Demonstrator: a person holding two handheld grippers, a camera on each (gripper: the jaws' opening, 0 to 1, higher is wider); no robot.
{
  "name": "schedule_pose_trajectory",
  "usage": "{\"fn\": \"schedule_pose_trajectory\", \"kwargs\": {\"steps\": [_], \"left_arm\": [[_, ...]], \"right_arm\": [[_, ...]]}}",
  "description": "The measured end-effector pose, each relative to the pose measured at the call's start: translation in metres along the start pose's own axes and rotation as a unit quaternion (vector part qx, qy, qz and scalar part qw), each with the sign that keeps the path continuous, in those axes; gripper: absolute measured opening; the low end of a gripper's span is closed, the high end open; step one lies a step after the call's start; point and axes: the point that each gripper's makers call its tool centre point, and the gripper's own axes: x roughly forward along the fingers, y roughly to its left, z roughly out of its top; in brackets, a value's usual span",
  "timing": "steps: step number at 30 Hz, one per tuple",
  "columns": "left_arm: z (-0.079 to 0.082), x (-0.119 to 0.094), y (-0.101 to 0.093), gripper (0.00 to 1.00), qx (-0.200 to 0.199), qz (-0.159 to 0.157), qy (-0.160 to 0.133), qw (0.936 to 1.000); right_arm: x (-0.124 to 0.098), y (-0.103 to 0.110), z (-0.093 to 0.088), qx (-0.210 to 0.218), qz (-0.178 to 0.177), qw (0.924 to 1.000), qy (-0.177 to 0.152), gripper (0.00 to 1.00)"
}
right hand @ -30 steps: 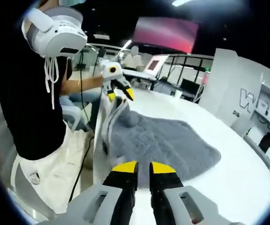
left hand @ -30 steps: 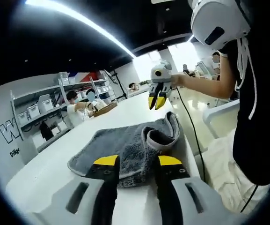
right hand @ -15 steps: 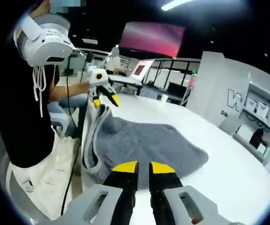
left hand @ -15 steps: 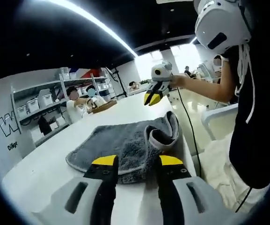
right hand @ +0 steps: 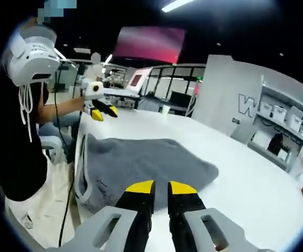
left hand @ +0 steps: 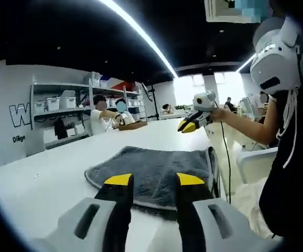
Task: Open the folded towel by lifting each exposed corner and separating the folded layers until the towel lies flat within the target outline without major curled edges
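Left gripper view first: my left tool (left hand: 153,184) sat low over the near edge of the grey towel (left hand: 151,170), its two yellow-tipped jaws parted and holding nothing, the cloth showing between them. Half a second before, the towel's side nearest my body stood up in a curled fold; now that side had dropped and lay as a thin raised border along the edge of the white worktop (left hand: 41,178). My right tool (left hand: 193,125) hung in the air beyond the towel's far end, well clear of the cloth, with its yellow jaws close together and empty as far as I could tell. People sat at the far end of the worktop by the shelves (left hand: 62,105). Right gripper view next: my right tool (right hand: 160,190) showed its own jaws nearly touching, with only a slim gap and nothing between them, hovering over the near end of the towel (right hand: 140,163). From here the cloth spread broad and mostly smooth, where a second before its body-side edge rose in a tall fold. My left tool (right hand: 101,111) floated above the far corner, not touching it. I judged the unfolding almost done; the thick doubled hem along the body-side edge looked like the last part needing to be smoothed, and I could make out no target outline.
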Motion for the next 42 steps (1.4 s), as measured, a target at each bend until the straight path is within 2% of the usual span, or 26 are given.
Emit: {"fn": "schedule_pose_trajectory", "kwargs": {"steps": [5, 8, 10, 11, 13, 14, 16, 18, 21, 22, 27, 32, 37, 39, 42], "left_arm": [[0.0, 0.002, 0.007, 0.3, -0.01, 0.006, -0.001, 0.9999], [-0.001, 0.003, 0.014, 0.31, -0.027, 0.017, -0.001, 0.9995], [-0.003, 0.002, 0.025, 0.3, -0.05, 0.044, -0.001, 0.9978], [-0.005, 0.001, 0.036, 0.3, -0.079, 0.074, 0.003, 0.9941], [-0.007, -0.001, 0.044, 0.29, -0.081, 0.091, 0.01, 0.9925], [-0.01, -0.003, 0.052, 0.3, -0.091, 0.108, 0.016, 0.9898], [-0.01, -0.006, 0.063, 0.31, -0.097, 0.126, 0.009, 0.9872], [-0.007, -0.008, 0.075, 0.32, -0.125, 0.142, -0.011, 0.9818], [-0.007, -0.007, 0.08, 0.32, -0.125, 0.147, -0.009, 0.9812], [-0.009, -0.006, 0.082, 0.33, -0.132, 0.153, -0.004, 0.9793], [-0.013, -0.001, 0.085, 0.37, -0.129, 0.161, 0.013, 0.9784], [-0.012, 0.004, 0.094, 0.39, -0.137, 0.173, 0.01, 0.9754], [-0.006, 0.006, 0.106, 0.34, -0.129, 0.193, -0.004, 0.9727], [-0.005, 0.012, 0.111, 0.35, -0.138, 0.19, -0.007, 0.972], [-0.012, 0.023, 0.109, 0.37, -0.14, 0.175, 0.01, 0.9744]], "right_arm": [[-0.001, -0.009, -0.002, 0.005, -0.021, 0.9997, 0.011, 0.04], [0.0, -0.015, 0.001, 0.013, -0.031, 0.9994, 0.004, 0.04], [0.0, -0.02, 0.003, 0.017, -0.039, 0.9991, 0.0, 0.04], [0.0, -0.022, 0.004, 0.021, -0.044, 0.9988, 0.0, 0.04], [0.001, -0.026, 0.004, 0.027, -0.053, 0.9982, 0.002, 0.04], [0.001, -0.03, 0.003, 0.033, -0.063, 0.9975, 0.006, 0.04], [0.002, -0.036, 0.001, 0.038, -0.076, 0.9963, 0.01, 0.04], [0.003, -0.042, 0.002, 0.05, -0.087, 0.9949, 0.005, 0.04], [0.004, -0.046, 0.003, 0.054, -0.097, 0.9939, 0.005, 0.05], [0.004, -0.048, 0.002, 0.053, -0.099, 0.9937, 0.009, 0.05], [0.006, -0.056, 0.006, 0.058, -0.111, 0.9921, 0.006, 0.06], [0.011, -0.061, 0.01, 0.062, -0.117, 0.9912, 0.005, 0.09], [0.017, -0.065, 0.012, 0.068, -0.119, 0.9905, 0.002, 0.12], [0.018, -0.067, 0.012, 0.072, -0.122, 0.9899, -0.002, 0.12], [0.022, -0.07, 0.012, 0.08, -0.125, 0.9889, -0.007, 0.12]]}}
